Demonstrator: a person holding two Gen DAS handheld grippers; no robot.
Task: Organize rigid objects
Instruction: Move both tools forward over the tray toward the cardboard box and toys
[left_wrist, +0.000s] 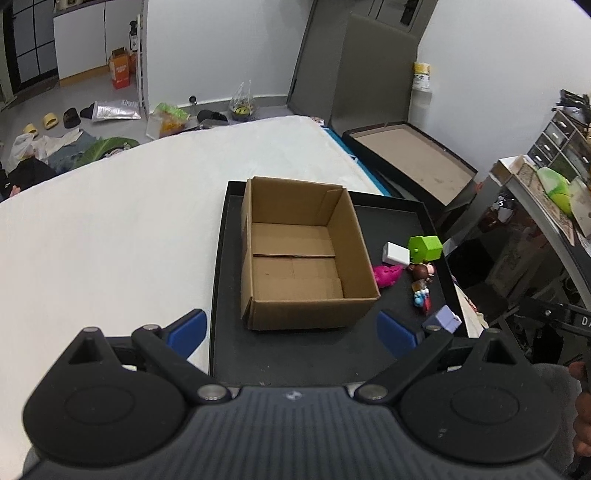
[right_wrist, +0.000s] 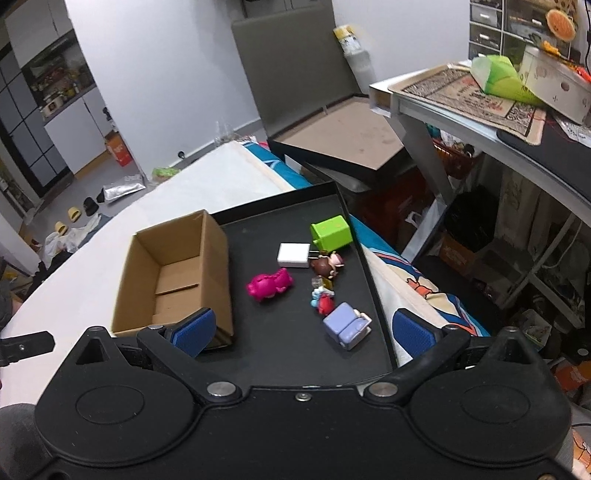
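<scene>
A black tray (right_wrist: 373, 325) is laid on the white bed (left_wrist: 110, 240), with an empty cardboard box (left_wrist: 303, 258) on its left part and, to the box's right, a loose cluster: green cube toy (right_wrist: 331, 236), lilac block toy (right_wrist: 347, 325), pink figure (right_wrist: 269, 284), white charger (right_wrist: 294, 254) and small figurines (right_wrist: 325, 280). Both the left claw (left_wrist: 291, 332) and right claw (right_wrist: 303, 328) are held wide open and empty above the tray's near edge. The lilac block, nearest the right claw, is probably best taken first, gripped squarely across its flat sides so the touching figurines are not knocked.
</scene>
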